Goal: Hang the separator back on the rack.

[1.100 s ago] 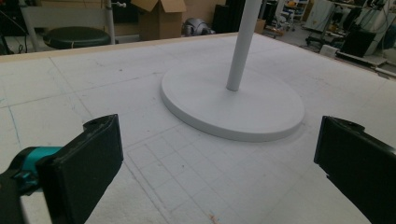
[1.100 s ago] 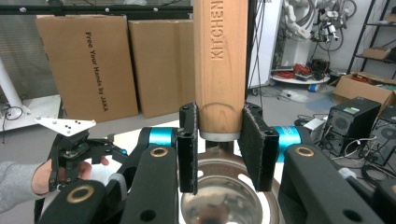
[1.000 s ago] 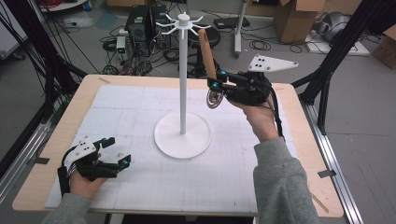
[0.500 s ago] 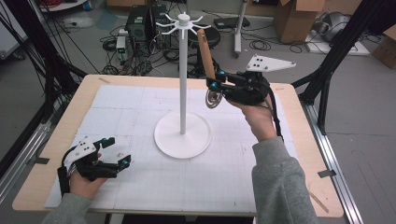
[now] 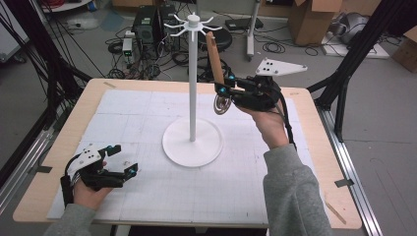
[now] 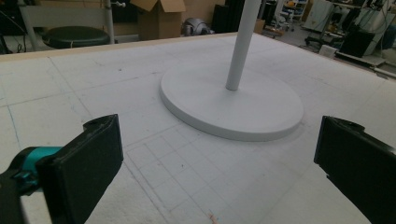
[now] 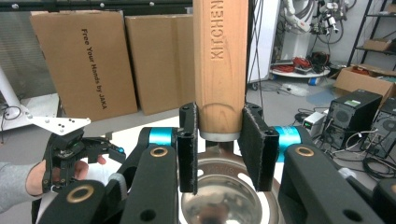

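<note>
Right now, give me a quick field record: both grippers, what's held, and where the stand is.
left gripper: open, low over the white mat, near left
right gripper: shut on the utensil, raised right of the pole
utensil: wooden handle up, metal bowl end down
stand: upright, round base mid-mat
hooks: nothing hanging on them

White stand (image 5: 192, 98) — tan-handled steel ladle (image 7: 220, 70) — black claws

Table (image 5: 314, 162), white mat (image 5: 147, 123), stand (image 5: 193, 142)
</note>
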A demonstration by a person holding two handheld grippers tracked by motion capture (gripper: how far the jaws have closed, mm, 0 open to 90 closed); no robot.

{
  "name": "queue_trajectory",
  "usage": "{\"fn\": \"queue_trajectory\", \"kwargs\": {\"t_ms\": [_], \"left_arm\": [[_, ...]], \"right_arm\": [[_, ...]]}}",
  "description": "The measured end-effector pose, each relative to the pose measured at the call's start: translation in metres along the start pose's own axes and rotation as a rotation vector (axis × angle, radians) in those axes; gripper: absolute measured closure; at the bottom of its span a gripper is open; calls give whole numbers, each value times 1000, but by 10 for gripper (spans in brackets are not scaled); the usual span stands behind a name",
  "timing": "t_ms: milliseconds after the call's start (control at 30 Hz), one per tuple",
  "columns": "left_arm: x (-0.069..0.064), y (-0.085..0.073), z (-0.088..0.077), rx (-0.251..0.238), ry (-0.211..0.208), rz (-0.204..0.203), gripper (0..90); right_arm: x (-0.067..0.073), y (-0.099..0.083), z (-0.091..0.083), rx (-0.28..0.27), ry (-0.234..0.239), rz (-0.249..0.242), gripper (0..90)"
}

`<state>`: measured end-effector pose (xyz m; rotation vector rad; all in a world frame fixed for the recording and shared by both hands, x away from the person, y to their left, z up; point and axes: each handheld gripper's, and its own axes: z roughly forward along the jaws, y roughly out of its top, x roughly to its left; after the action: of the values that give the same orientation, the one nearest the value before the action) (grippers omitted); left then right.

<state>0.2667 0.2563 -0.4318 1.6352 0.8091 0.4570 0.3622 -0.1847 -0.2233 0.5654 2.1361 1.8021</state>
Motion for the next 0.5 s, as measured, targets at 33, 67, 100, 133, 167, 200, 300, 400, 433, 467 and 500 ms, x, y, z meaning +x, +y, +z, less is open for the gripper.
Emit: {"fn": "queue_trajectory", "kwargs": {"t_ms": [33, 67, 100, 133, 167, 200, 300, 400, 433, 467, 500], "left_arm": [[0, 0, 0, 0, 0, 0, 18], [0, 0, 0, 1, 0, 0, 18], [0, 0, 0, 1, 0, 0, 18], [0, 0, 0, 1, 0, 0, 18], [0, 0, 0, 1, 0, 0, 18], [0, 0, 0, 1, 0, 0, 18], [0, 0, 0, 1, 0, 0, 18], [0, 0, 0, 1, -1, 0, 18], [0, 0, 0, 3, -1, 3, 18], [0, 0, 0, 3, 0, 3, 18], [0, 0, 0, 4, -1, 3, 18]], "right_arm": [[0, 0, 0, 3, -3, -2, 699], [0, 0, 1, 2, -5, 0, 699], [0, 0, 1, 3, -7, -2, 699], [0, 0, 1, 2, -8, -2, 699], [0, 0, 1, 3, -10, -1, 699], [1, -1, 2, 2, -13, -2, 699], [1, -1, 3, 2, -20, -7, 698], [3, -1, 5, 5, -39, -12, 695], [4, -1, 6, 4, -44, -15, 694], [5, -2, 7, 1, -53, -25, 692], [5, -1, 7, 5, -58, -32, 689]]}}
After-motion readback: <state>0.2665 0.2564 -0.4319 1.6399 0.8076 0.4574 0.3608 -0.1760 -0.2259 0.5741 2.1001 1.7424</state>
